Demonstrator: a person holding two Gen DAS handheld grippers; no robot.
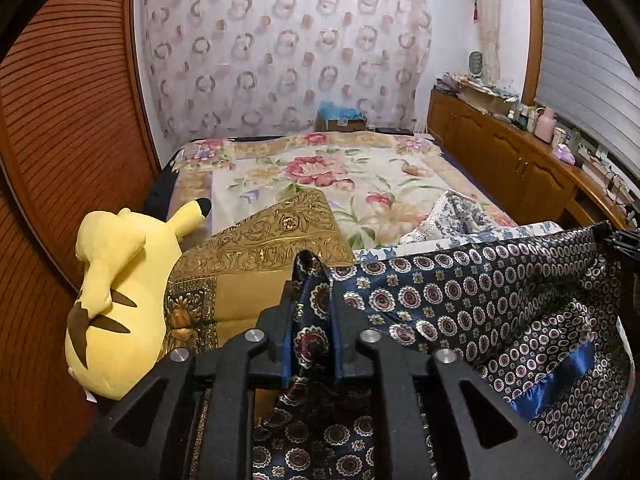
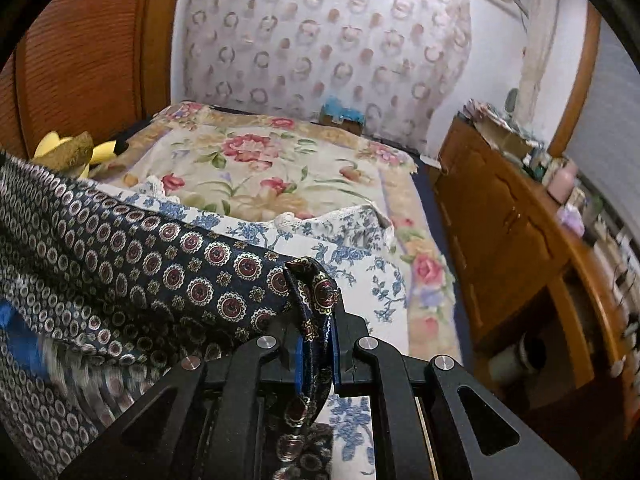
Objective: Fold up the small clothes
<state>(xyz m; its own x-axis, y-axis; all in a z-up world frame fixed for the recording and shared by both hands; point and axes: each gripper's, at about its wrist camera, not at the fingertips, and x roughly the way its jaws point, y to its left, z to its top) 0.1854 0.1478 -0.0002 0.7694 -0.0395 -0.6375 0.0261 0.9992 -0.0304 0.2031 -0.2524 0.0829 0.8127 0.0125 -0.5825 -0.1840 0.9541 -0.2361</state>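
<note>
A navy silk garment with red and white medallions [image 1: 480,296] hangs stretched in the air between my two grippers, above the bed. My left gripper [image 1: 314,280] is shut on one corner of it. My right gripper [image 2: 316,300] is shut on the other corner, and the cloth [image 2: 120,256] runs off to the left from it. A bright blue lining [image 1: 552,384] shows on the sagging lower part. The right gripper's black tip shows at the right edge of the left wrist view [image 1: 620,240].
A bed with a floral cover [image 1: 320,176] lies ahead. On it are a gold brocade cushion [image 1: 256,256], a yellow Pikachu plush [image 1: 116,292] and a blue-flowered white pillow [image 2: 320,248]. A wooden sideboard [image 2: 512,232] with clutter runs along the right. A wooden wardrobe [image 1: 60,120] stands on the left.
</note>
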